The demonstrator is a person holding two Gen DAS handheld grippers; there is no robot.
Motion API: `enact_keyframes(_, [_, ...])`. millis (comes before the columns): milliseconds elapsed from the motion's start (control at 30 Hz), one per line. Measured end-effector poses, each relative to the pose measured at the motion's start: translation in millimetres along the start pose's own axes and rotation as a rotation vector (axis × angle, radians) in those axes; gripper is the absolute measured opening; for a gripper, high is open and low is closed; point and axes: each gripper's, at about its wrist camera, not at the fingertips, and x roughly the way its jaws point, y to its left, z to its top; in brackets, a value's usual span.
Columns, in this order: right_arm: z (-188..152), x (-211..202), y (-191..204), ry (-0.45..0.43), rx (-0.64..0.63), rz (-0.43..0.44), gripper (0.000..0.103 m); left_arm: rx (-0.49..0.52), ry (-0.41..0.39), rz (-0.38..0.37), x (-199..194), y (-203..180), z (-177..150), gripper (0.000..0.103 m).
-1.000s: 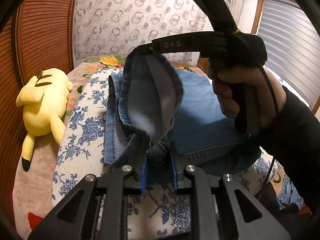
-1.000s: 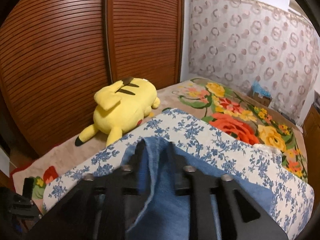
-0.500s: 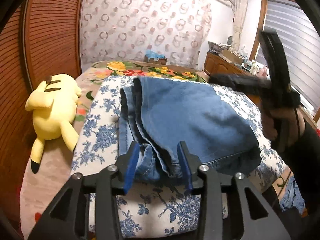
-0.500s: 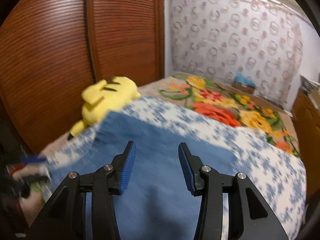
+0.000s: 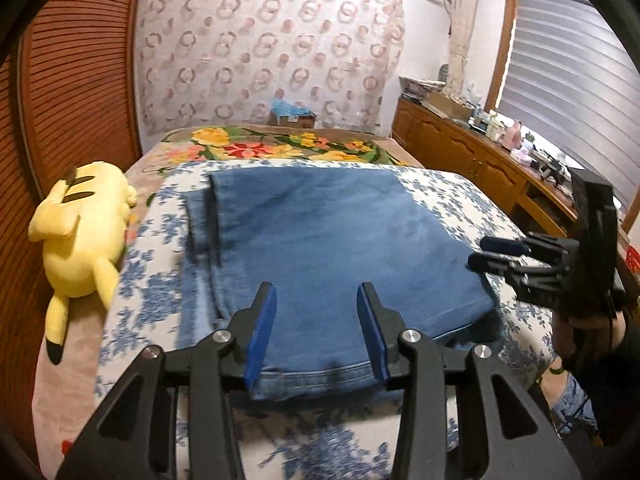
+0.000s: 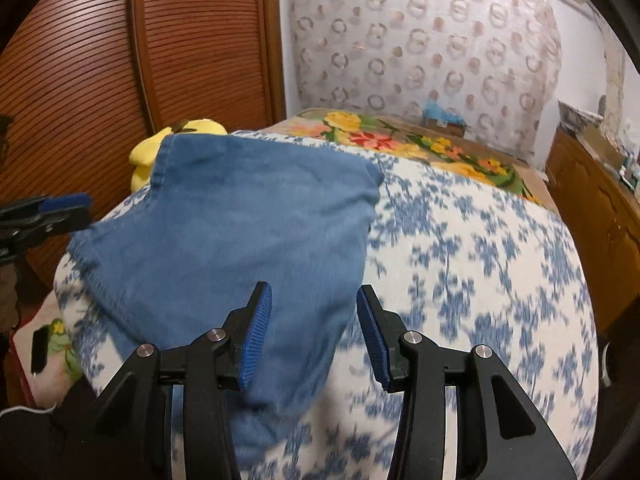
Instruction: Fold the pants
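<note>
— So, how did the fingers stand on the left gripper (image 5: 316,328)?

— Spread apart, both blue pads bare, nothing pinched between them. They hung just above the near hem of the jeans (image 5: 320,248), which suggests the cloth was meant to lie there on its own.

— And the right gripper (image 6: 314,332)?

— Likewise spread, holding nothing. From the left camera it showed off the right edge of the jeans, apart from the cloth. My guess is that it stood clear so as not to drag the fold.

— Where were the jeans, then?

— Lying flat on the blue-flowered quilt (image 5: 460,204), folded into a rough rectangle. Along the left side 2 or so under-layers stuck out past the top layer, so the stack was not quite square.

— Why that spot?

— Probably because the quilt gave a broad, soft, level surface in the middle of the bed (image 5: 256,144), within reach of both hands.

— Anything close enough to get in the way?

— A yellow plush toy (image 5: 80,236) lay beside the quilt on the left, near but not touching the jeans. I judged the fold nearly done; perhaps only those uneven left edges wanted squaring.
</note>
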Motion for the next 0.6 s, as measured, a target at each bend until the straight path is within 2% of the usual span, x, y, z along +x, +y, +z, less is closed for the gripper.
enact_keyframes(200, [-25, -20, -10, 0.000, 0.056, 0.014, 0.045, 0.029, 0.041, -0.015, 23, -16, -2, 0.041])
enact_keyframes(467, [-46, -28, -6, 0.016, 0.073, 0.018, 0.045, 0.014, 0.110, 0.022, 50, -7, -15, 0.041])
enact_keyframes(600, [-54, -28, -2, 0.034, 0.070, 0.029, 0.044, 0.007, 0.113, 0.019, 53, -3, -19, 0.041])
